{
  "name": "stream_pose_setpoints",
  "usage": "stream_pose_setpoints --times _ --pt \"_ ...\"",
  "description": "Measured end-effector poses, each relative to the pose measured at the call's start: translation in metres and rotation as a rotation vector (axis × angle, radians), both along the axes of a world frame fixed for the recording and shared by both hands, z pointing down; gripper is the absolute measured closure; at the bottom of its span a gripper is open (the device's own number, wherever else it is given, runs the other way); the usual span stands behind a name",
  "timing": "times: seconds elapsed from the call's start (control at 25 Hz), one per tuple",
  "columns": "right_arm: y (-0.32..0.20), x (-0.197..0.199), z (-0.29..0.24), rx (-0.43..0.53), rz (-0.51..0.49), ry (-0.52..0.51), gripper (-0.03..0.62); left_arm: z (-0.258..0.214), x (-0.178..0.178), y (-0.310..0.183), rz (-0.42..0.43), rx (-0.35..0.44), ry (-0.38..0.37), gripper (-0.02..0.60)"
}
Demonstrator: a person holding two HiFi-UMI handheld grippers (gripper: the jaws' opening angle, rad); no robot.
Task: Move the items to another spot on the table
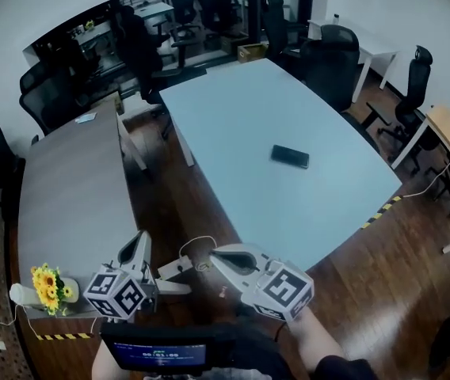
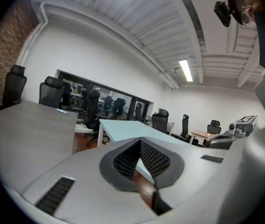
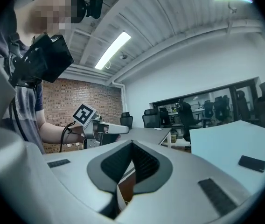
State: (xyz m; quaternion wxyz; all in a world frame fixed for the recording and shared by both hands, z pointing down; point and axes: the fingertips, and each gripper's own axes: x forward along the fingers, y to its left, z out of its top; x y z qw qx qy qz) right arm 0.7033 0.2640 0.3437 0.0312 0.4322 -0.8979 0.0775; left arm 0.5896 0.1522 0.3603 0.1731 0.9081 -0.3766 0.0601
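Task's thing: a dark phone [image 1: 290,156] is lying flat on the pale counter [image 1: 225,133], in the counter's right half, about midway along its length and in from every edge.
Phone's long axis: it is running crosswise, from the counter's left edge toward its right edge. Which end is the top I cannot tell.
Left gripper [image 1: 140,238]: its jaws are sitting together with nothing between them. It is hovering over the wooden floor [image 1: 352,291], off to the left of the counter's near corner and well apart from the phone.
Right gripper [image 1: 214,253]: its jaws are also pressing together, empty. It is hovering right at the counter's near corner.
Phone from the right jaws: in the right gripper view the phone is showing far off to the right of the jaw line. These jaws are pointing past the counter's left side toward the left gripper, not at the phone.
Phone from the left jaws: the counter is lying straight ahead in the left gripper view, but the phone is not showing there.
Nearer hand: the right, by my reading.
Coming move, as I judge it: the right gripper is needing to swing rightward over the counter, part its jaws, and close across the phone's short width.
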Motion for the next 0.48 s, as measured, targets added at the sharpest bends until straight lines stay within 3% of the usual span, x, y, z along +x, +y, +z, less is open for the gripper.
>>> stream_pose_setpoints --times 0.12,0.32,0.48 --pt "-0.014 0.008 0.003 -0.012 -0.076 -0.048 0.614 -0.006 0.001 -0.002 -0.067 0.023 -0.024 0.575" --pt "-0.040 0.000 -0.019 -0.008 -0.189 -0.216 0.614 -0.009 -0.022 -0.010 -0.185 0.027 -0.072 0.575" --pt "-0.055 -0.009 -0.020 -0.006 -0.262 -0.186 0.614 -0.010 -0.032 -0.023 -0.250 0.024 -0.068 0.575"
